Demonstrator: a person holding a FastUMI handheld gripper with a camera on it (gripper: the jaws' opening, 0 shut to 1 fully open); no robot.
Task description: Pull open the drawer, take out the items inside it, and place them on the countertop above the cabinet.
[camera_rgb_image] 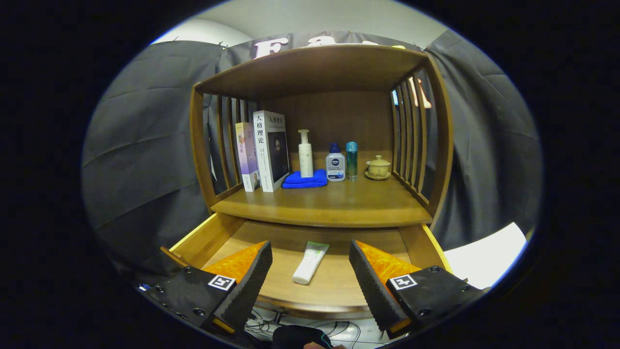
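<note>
While the drawer (339, 286) stands pulled out below the countertop (329, 206), the gripper (310, 259) hangs over it with its fingers spread apart, holding nothing. A white tube (310, 262) lies on the drawer's floor between them, near the middle. On the countertop, along its back edge, stand two books (264, 150), a pump bottle (305, 155) on a blue cloth (305, 180), two small bottles (341, 162) and a lidded cup (378, 167).
</note>
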